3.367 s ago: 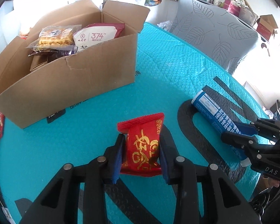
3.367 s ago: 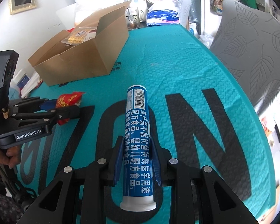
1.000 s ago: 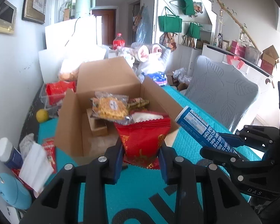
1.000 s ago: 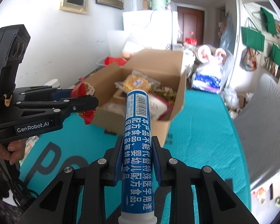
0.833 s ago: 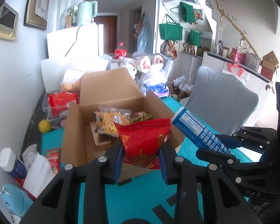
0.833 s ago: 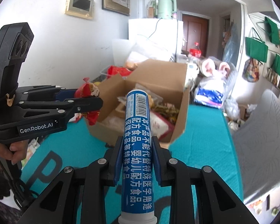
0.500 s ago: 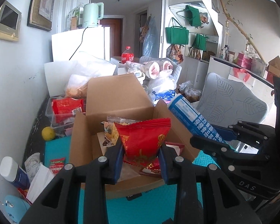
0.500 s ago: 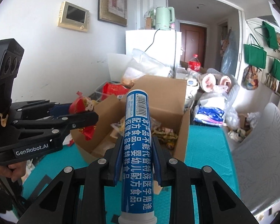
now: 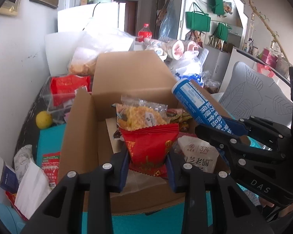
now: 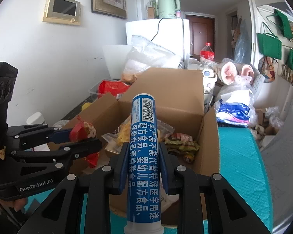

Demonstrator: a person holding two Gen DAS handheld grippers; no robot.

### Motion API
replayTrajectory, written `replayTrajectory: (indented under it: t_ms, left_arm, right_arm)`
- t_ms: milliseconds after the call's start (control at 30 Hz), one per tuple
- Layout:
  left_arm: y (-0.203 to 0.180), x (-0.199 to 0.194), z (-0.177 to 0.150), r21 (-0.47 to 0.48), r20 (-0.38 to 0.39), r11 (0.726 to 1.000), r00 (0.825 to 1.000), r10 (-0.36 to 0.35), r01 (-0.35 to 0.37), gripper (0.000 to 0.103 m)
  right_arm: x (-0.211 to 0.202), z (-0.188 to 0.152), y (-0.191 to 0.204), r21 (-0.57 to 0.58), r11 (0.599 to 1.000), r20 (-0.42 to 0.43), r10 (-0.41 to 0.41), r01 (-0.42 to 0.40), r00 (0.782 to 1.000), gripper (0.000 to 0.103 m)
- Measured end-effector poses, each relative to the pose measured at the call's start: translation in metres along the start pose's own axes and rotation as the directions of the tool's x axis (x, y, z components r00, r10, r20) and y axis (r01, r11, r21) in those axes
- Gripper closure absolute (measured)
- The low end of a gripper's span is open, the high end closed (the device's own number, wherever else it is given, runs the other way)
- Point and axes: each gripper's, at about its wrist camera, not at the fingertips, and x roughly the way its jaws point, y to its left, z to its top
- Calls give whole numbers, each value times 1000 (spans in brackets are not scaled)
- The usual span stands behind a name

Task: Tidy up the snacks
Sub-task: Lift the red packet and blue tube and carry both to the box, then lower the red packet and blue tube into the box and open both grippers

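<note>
Left gripper jaws are pinching the red packet at lower centre, above the open box. Right gripper jaws are clamping the blue tube, centre frame, over that box.

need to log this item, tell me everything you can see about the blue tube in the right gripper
The blue tube is a slim, rigid-looking cylinder, glossy blue with white Chinese characters running along it, a barcode panel near its far end and a white cap at the near end. The right gripper is shut on its middle, one blue pad on each side. It points forward and up, its far end hanging above the open cardboard box and the snack packets inside, touching none of them.
</note>
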Motion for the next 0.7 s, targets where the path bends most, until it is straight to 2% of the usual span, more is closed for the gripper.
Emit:
replayTrajectory:
  t_ms: [433, 567, 667, 700]
  left_arm:
    - [3, 26, -13, -23, -78, 1000, 997, -1, -1, 70]
    - [6, 33, -15, -34, -110, 999, 994, 20, -24, 70]
    - [8, 38, -18, -32, -139, 999, 990, 32, -37, 70]
    - [7, 41, -19, -29, -156, 999, 987, 35, -40, 70]
  right_arm:
    - [18, -8, 1, 3, 1000, -13, 6, -6, 1000, 75]
    - [19, -10, 2, -9, 1000, -23, -4, 4, 1000, 75]
    - [22, -13, -2, 5, 1000, -47, -19, 19, 999, 74]
    - [23, -14, -3, 9, 1000, -54, -16, 17, 998, 70]
